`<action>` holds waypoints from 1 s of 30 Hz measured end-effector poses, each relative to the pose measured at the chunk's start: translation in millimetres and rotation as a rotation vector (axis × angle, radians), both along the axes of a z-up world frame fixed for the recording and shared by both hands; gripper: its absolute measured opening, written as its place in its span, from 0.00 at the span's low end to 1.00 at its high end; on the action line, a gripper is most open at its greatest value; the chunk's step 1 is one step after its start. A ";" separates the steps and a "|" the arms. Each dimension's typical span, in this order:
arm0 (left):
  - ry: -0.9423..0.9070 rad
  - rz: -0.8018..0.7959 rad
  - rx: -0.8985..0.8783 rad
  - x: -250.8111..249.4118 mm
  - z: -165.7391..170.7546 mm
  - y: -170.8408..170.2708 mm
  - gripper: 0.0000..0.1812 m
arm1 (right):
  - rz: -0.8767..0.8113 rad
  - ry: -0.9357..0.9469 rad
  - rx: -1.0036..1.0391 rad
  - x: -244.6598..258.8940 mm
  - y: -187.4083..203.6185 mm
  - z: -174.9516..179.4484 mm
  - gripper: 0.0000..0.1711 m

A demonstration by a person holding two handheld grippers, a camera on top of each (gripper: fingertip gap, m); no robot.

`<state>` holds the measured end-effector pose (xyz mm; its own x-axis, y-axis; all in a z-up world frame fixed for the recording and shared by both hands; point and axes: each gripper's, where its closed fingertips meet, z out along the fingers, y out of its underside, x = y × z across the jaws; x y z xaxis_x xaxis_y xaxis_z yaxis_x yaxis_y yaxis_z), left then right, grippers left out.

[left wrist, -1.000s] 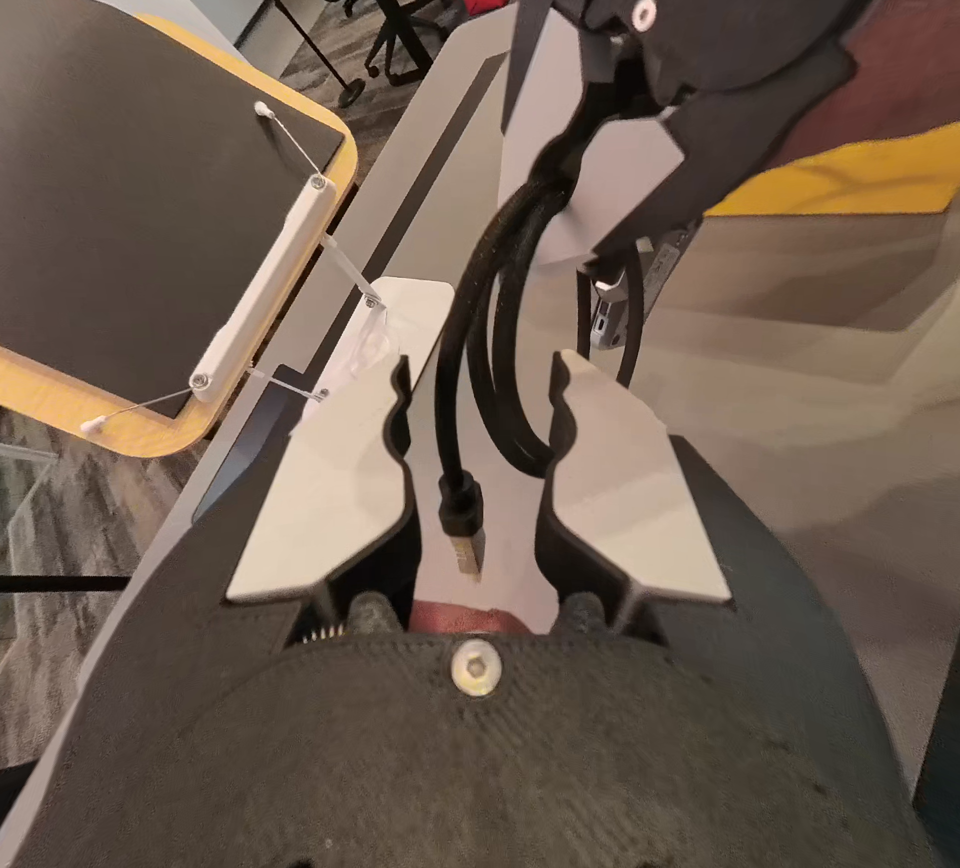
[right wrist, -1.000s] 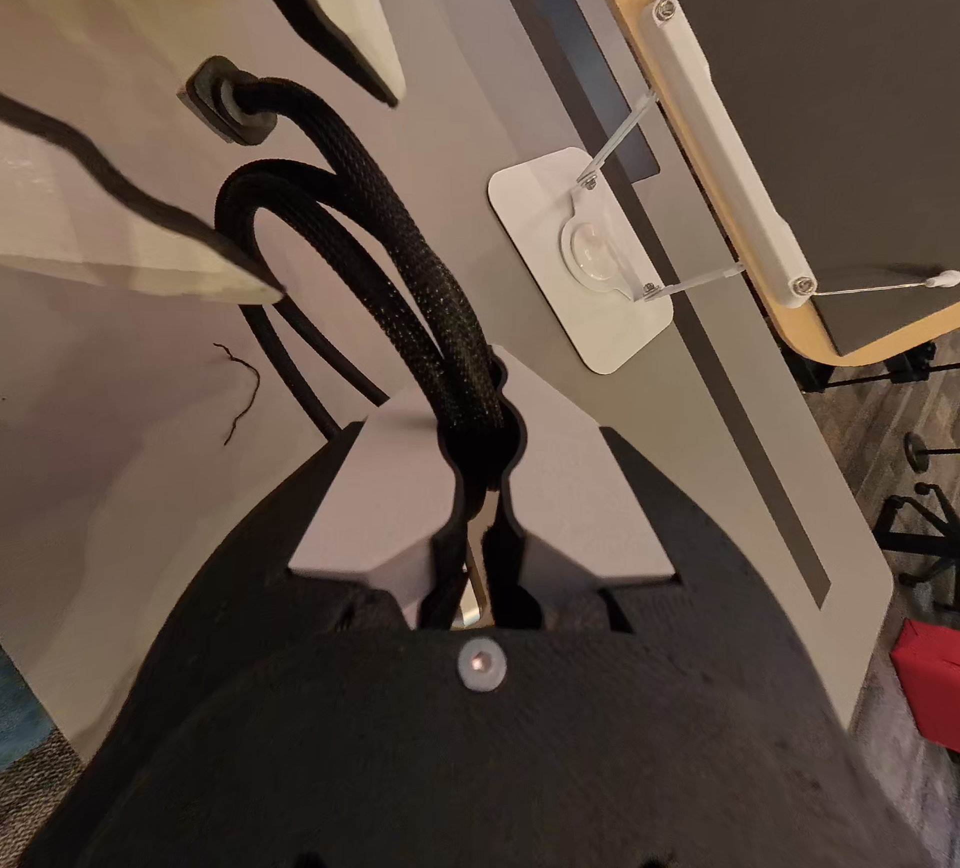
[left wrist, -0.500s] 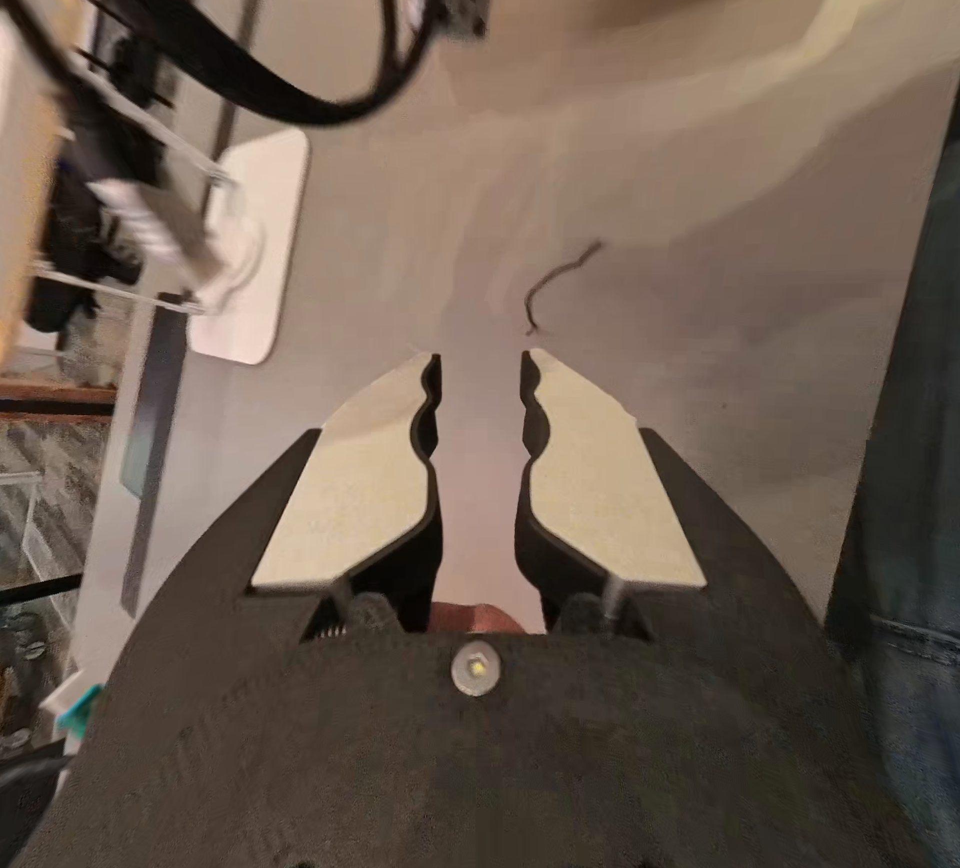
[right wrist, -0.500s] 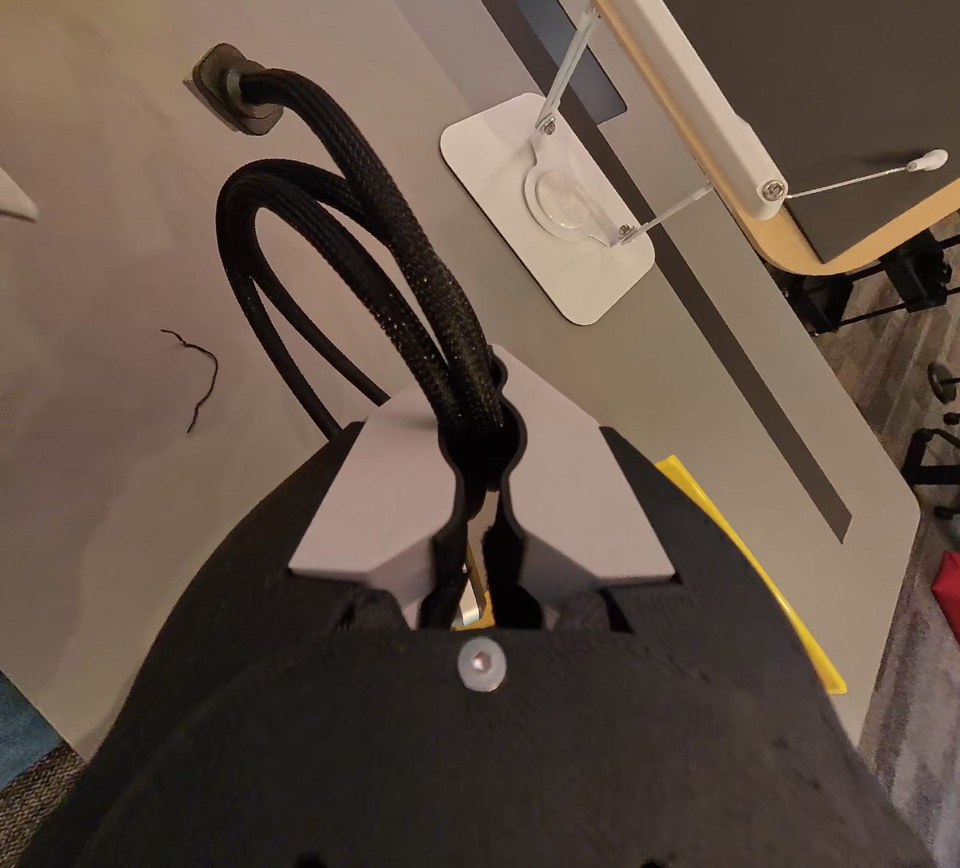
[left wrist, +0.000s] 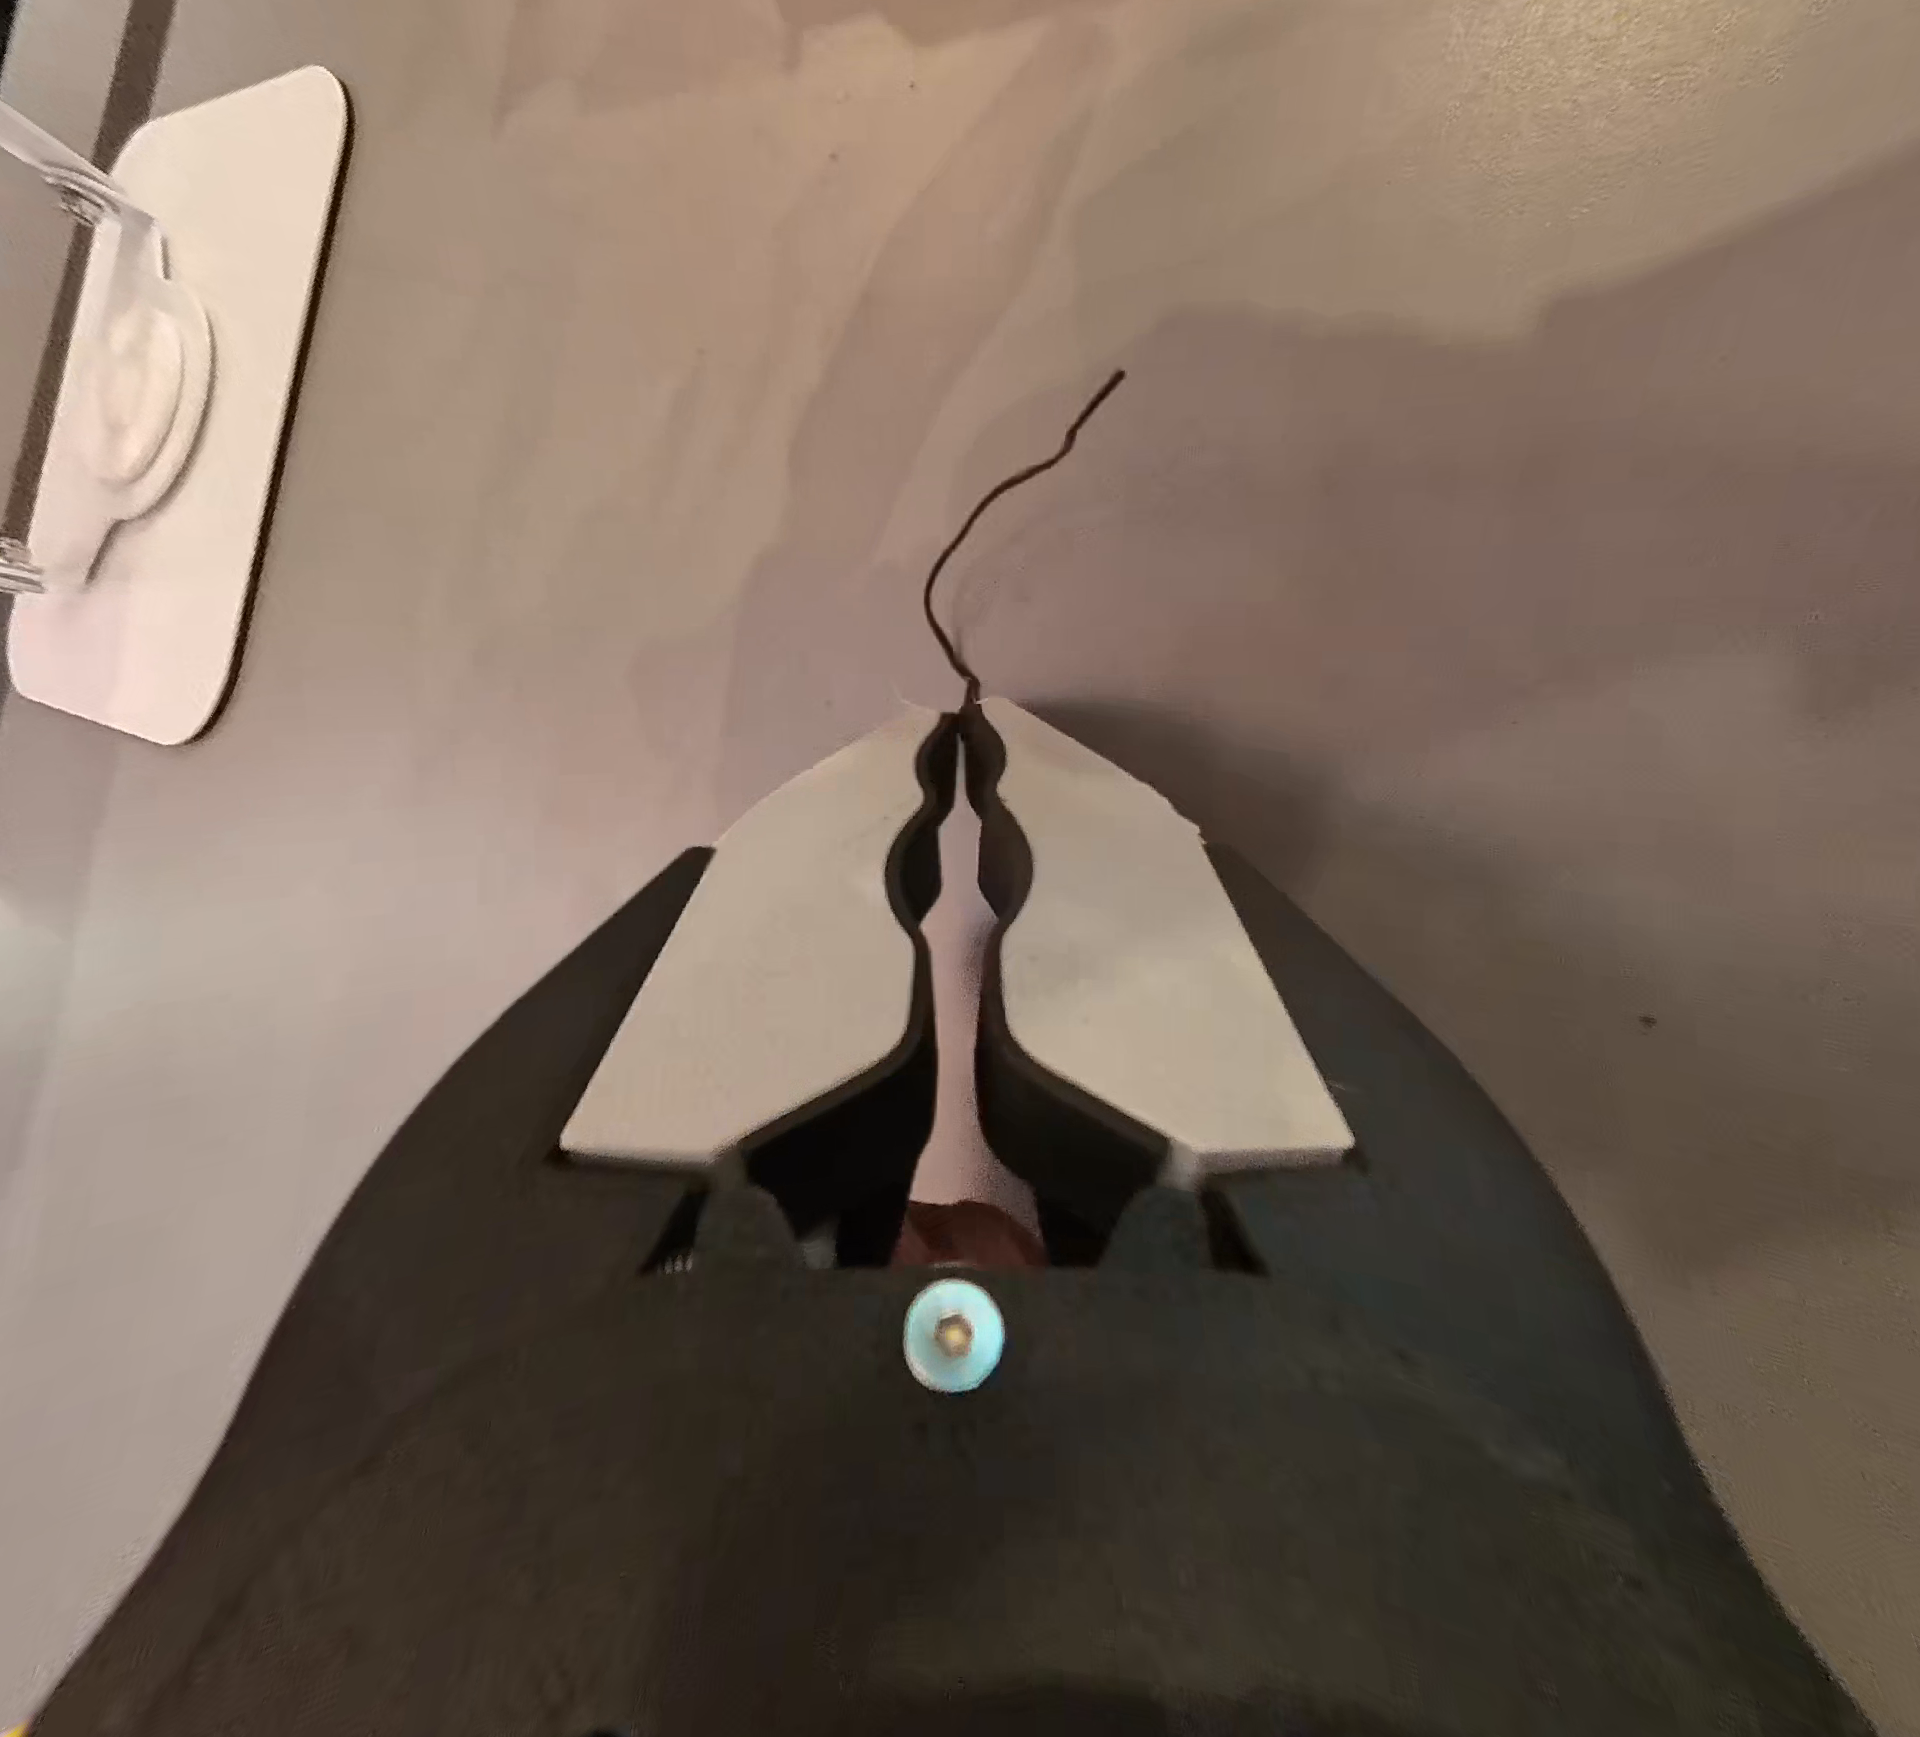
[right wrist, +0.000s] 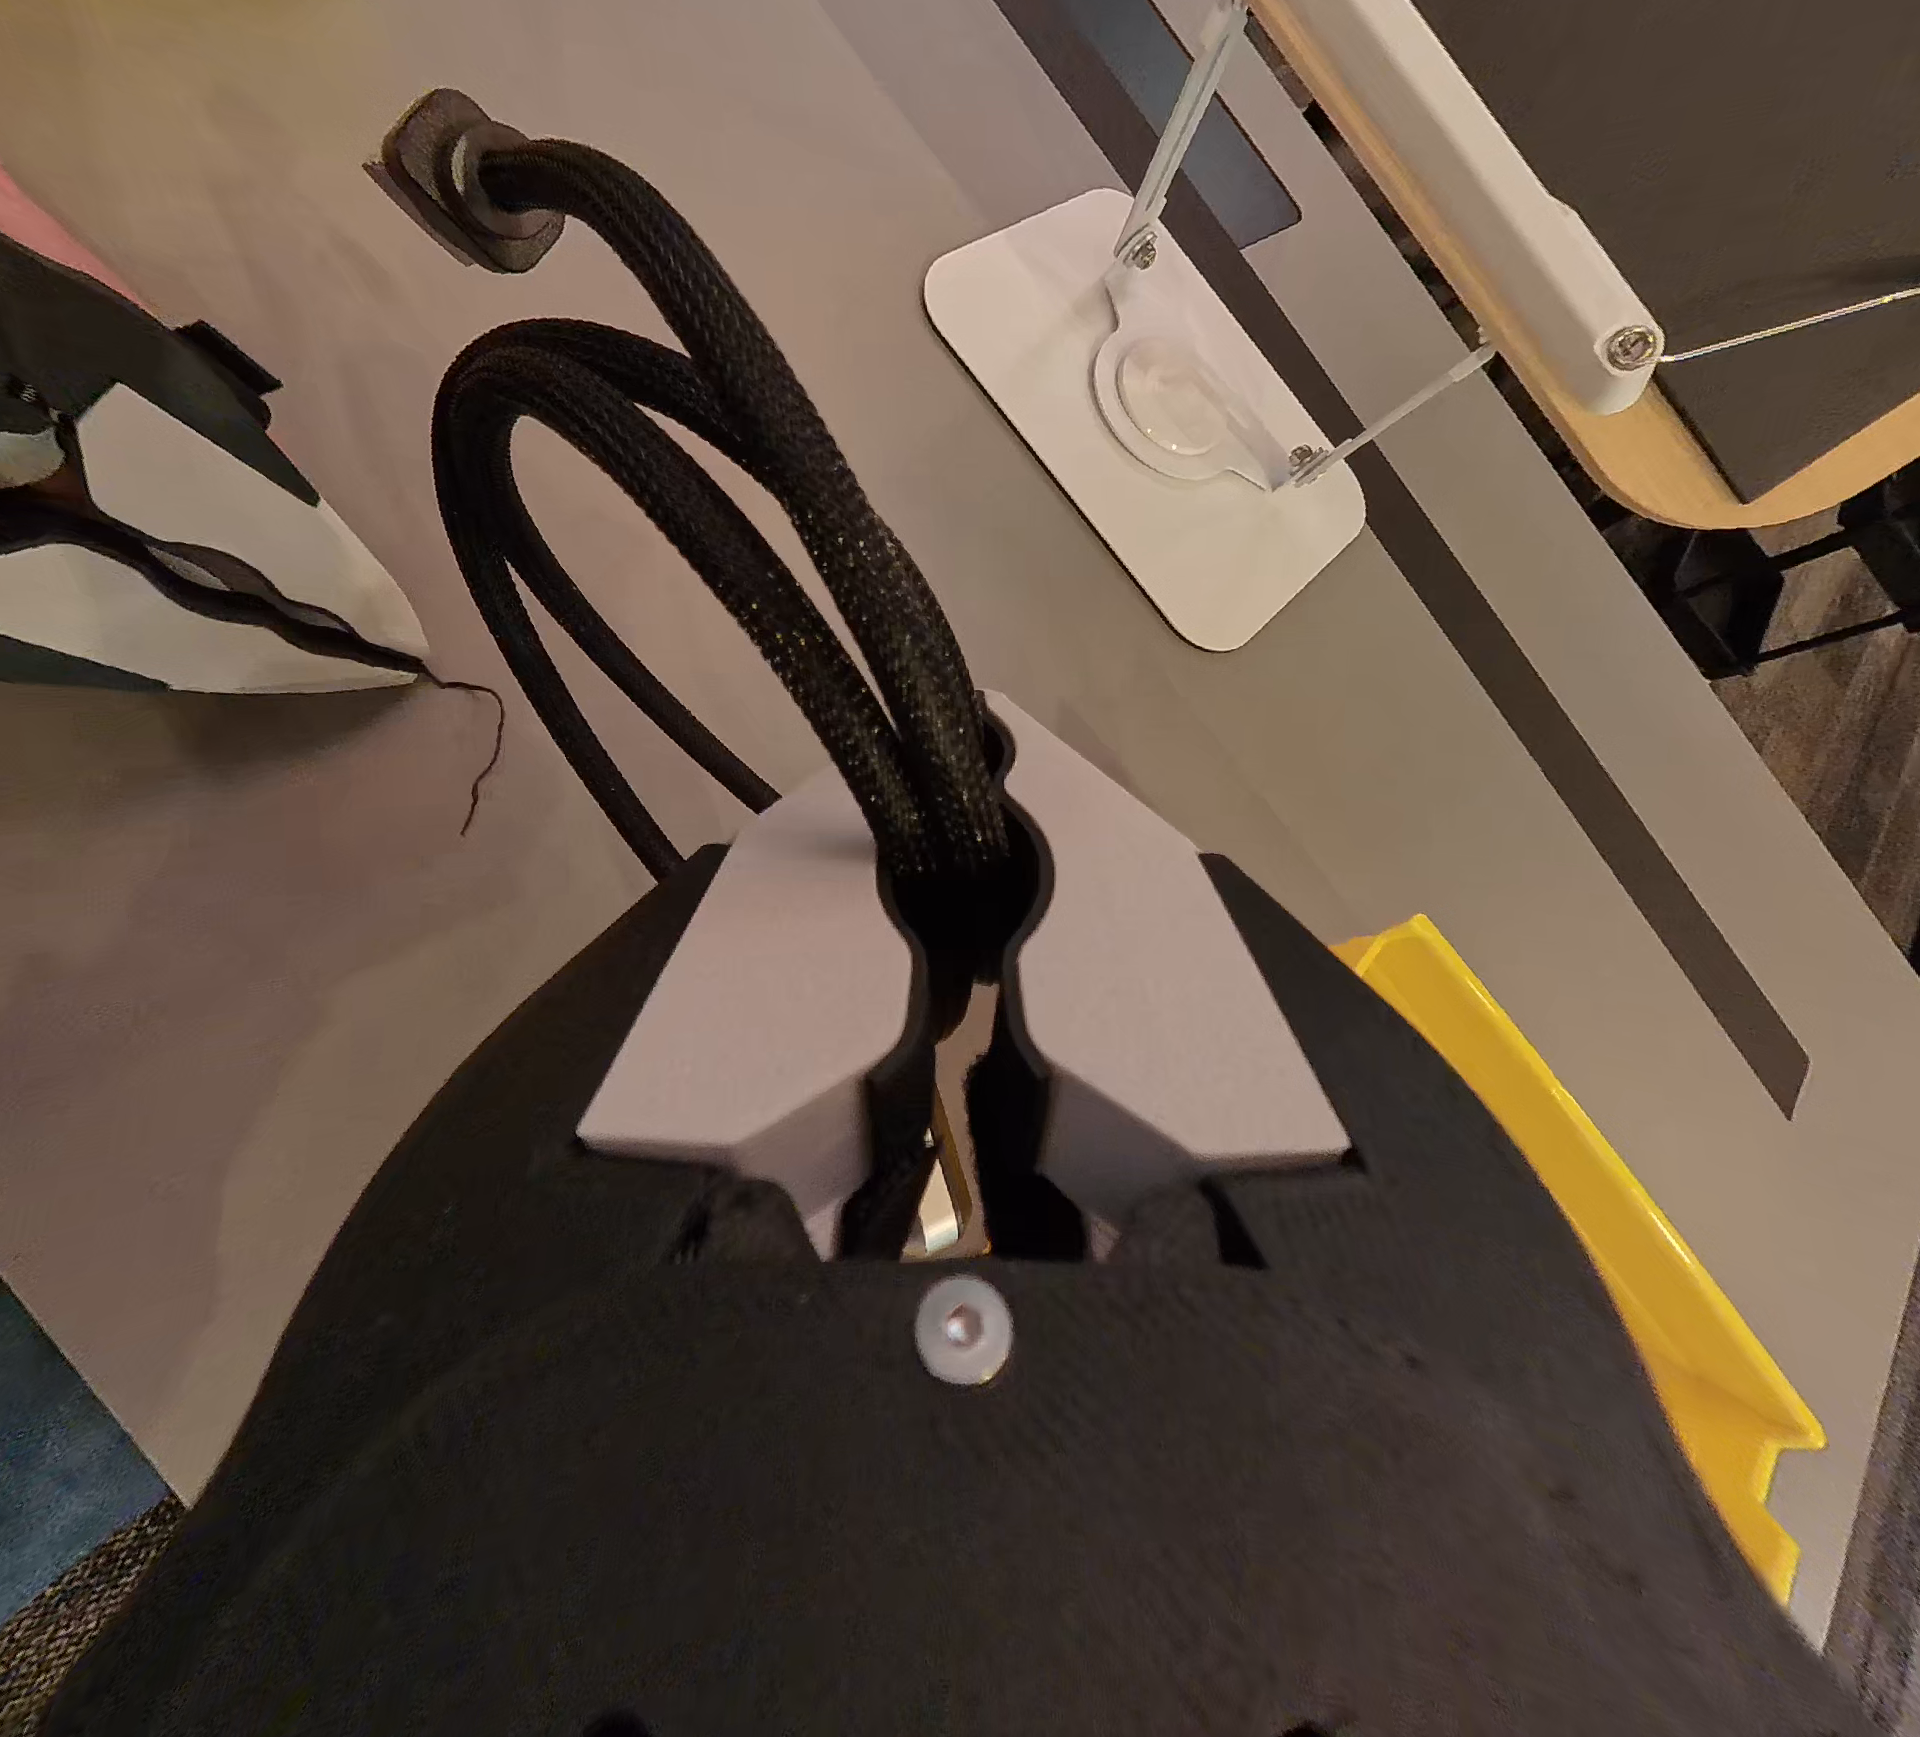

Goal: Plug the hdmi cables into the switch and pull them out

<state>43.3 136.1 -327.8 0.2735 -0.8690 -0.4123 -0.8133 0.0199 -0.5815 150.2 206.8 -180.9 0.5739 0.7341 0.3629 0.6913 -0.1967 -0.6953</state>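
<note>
The grey counter point(right wrist: 644, 4) carried everything. My right gripper point(right wrist: 961, 840) had its jaws clamped on the braided hdmi cables point(right wrist: 769, 440), looped above the counter's middle; no switch showed. My left gripper point(left wrist: 961, 719) pinched a stray thread point(left wrist: 997, 524). Next, I judged, drop the thread and find the switch.

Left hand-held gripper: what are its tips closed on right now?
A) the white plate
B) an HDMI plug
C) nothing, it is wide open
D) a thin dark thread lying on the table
D: in the left wrist view the left hand-held gripper has its tips pinched together on the end of the thread, which curls away over the table.
</note>
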 end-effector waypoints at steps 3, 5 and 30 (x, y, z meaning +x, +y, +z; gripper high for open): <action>-0.012 0.003 0.014 0.3 1.0 0.4 0.00 | 0.003 0.006 0.000 -0.5 0.2 0.2 0.00; -0.021 -0.002 0.024 0.3 1.8 0.9 0.00 | 0.004 0.008 -0.003 -0.8 0.0 -0.5 0.00; 0.107 0.358 0.596 -98.8 217.9 31.2 0.00 | 0.162 -0.169 -0.053 -68.7 -31.5 -19.4 0.00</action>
